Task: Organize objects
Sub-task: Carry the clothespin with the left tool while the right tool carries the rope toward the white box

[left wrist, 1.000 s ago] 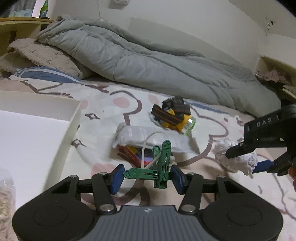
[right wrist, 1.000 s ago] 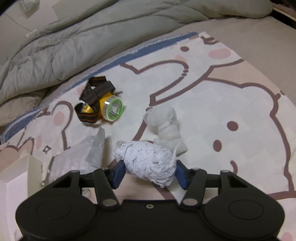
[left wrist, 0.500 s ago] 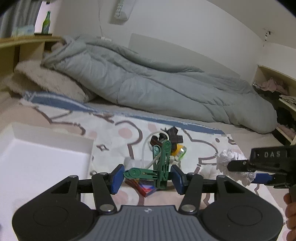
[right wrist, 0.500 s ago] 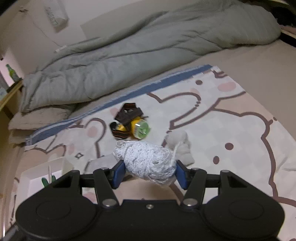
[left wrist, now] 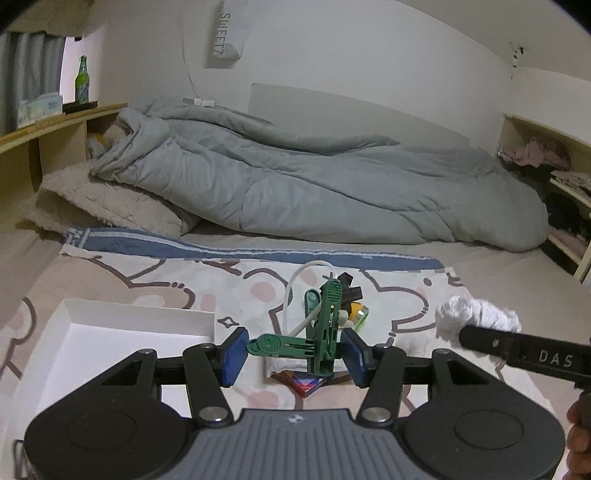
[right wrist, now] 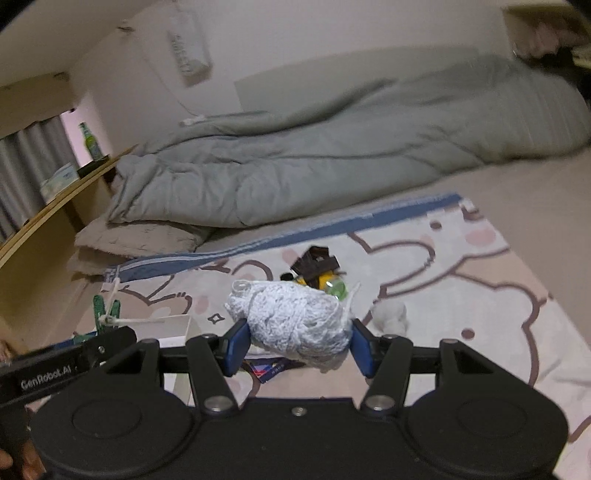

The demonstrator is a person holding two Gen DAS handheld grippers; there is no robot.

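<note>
Both hands carry things to the box.
The left gripper [left wrist: 293,350] pinches green clips [left wrist: 317,332]; the right gripper [right wrist: 298,345] squeezes a white net ball [right wrist: 295,321]. Go slowly over the white box [left wrist: 110,328], then let go low.

Two green clothespins [left wrist: 321,332], two white cloth bundles [right wrist: 295,325], one headlamp [right wrist: 321,275], one white box [left wrist: 110,332], one bottle [left wrist: 82,83].

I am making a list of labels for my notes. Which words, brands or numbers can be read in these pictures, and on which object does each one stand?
"SWEET7", printed sideways on the white wall unit.
"DAS", on the right gripper, seen from the left wrist.
"GenRobot.AI", on the left gripper, seen from the right wrist.
Green bottle label: too small to read.
Tissue box print: too small to read.
</note>
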